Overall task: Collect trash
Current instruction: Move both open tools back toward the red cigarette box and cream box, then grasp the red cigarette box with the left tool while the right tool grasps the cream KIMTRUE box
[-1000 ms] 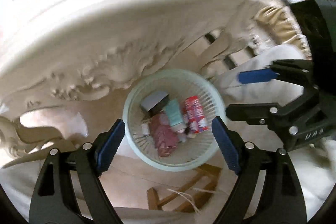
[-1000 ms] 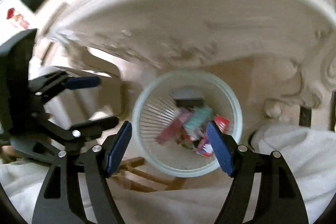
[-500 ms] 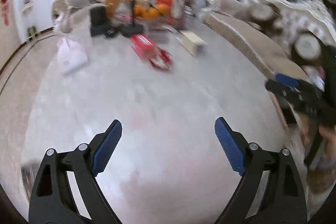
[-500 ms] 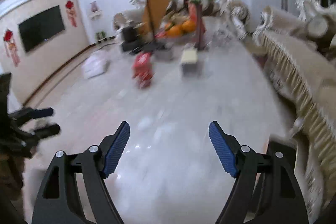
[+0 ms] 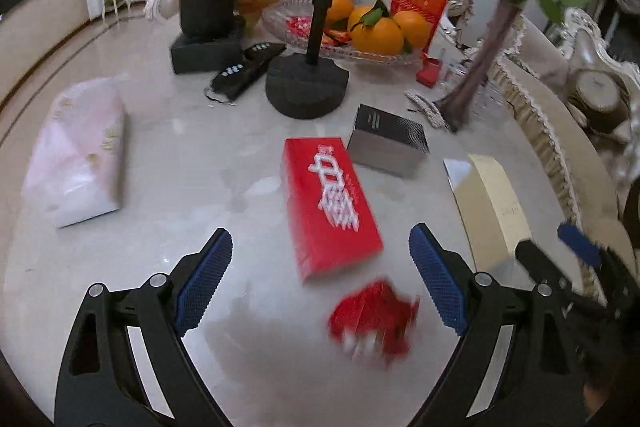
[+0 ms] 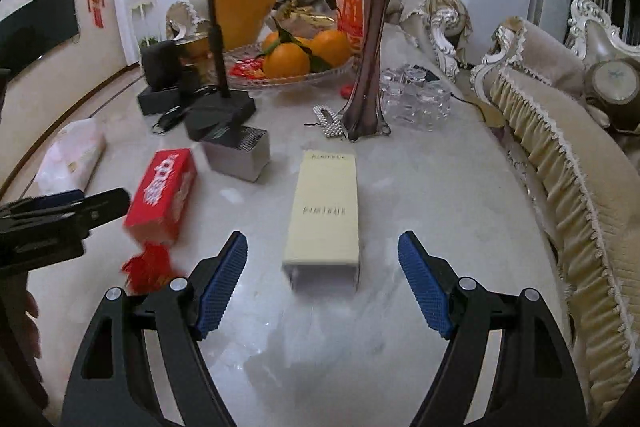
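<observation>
1. Both pairs of tongs hover over the marble table (image 6: 440, 187) with their fingers spread and nothing between them. The left gripper (image 5: 320, 283) has just been opening wider, and so has the right gripper (image 6: 322, 283); that looks like readiness for a fresh pick.

2. The trash lies loose on the near half of the table. A crumpled red wrapper (image 5: 374, 319) sits nearest, between the left gripper's fingers in its own view, with a red box (image 5: 330, 203) just beyond it. Those two look like the left hand's pieces.

3. A cream box (image 6: 324, 215) lies lengthwise straight ahead of the right gripper, lined up with the gap between its fingers. I judge it is the right hand's target.

4. A grey box (image 5: 386, 143) lies farther out, beside the red box, near the black stand (image 5: 306, 87).

5. The far end holds what seems meant to stay: a fruit dish (image 5: 304, 39) with oranges (image 5: 376, 31), a dark vase (image 6: 368, 67) of flowers, remotes (image 5: 240, 71) and a pink tissue pack (image 5: 80, 163) at the left.

6. The left view shows the wrapper and the red box's printed top in full; the cream box sits cut off at its right edge, where the right gripper's tips also show.

7. The right view shows the cream box whole, plus upturned glasses (image 6: 416, 99), a pearl hair clip (image 6: 330, 121) and the sofa (image 6: 560, 147) on the right. No bin shows in either view.
</observation>
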Tool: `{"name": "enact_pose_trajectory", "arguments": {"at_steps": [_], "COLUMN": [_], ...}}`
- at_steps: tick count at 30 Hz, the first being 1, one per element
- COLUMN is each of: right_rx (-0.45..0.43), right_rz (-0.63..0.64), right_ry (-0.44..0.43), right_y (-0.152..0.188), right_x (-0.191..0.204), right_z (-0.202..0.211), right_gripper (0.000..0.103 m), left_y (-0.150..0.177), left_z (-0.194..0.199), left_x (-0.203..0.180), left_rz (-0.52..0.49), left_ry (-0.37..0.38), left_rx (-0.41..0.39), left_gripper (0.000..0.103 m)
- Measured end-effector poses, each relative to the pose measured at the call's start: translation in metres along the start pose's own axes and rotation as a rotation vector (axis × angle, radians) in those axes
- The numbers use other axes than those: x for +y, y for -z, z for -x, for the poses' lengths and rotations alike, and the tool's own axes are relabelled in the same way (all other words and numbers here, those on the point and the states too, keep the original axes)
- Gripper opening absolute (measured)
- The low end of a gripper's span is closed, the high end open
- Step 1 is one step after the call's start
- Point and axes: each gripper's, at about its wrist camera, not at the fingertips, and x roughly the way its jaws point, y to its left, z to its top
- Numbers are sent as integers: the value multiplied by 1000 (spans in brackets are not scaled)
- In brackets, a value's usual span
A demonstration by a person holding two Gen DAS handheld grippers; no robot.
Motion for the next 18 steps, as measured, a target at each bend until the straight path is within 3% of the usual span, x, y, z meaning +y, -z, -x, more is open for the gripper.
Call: {"name": "enact_pose_trajectory", "arguments": {"at_steps": [5, 11, 16, 18], "right_rx": [29, 81, 101, 117], "right_rz": [1, -2, 10, 7], "right_ry": [12, 5, 18, 28], "right_y": [-10, -10, -7, -7], "right_x": [-1, -2, 1, 0], "right_z": [-24, -47, -54, -56], "right_gripper": [74, 74, 74, 71], "left_y": [-10, -16, -13, -13], "left_z": [-35, -55, -64, -67], "left_x": [-6, -11, -1, -4], "left_rz": [36, -9, 34, 1], "left_ry": [-31, -106, -80, -93], "left_rx": [48, 59, 85, 97], "left_gripper": [88, 88, 88, 88]}}
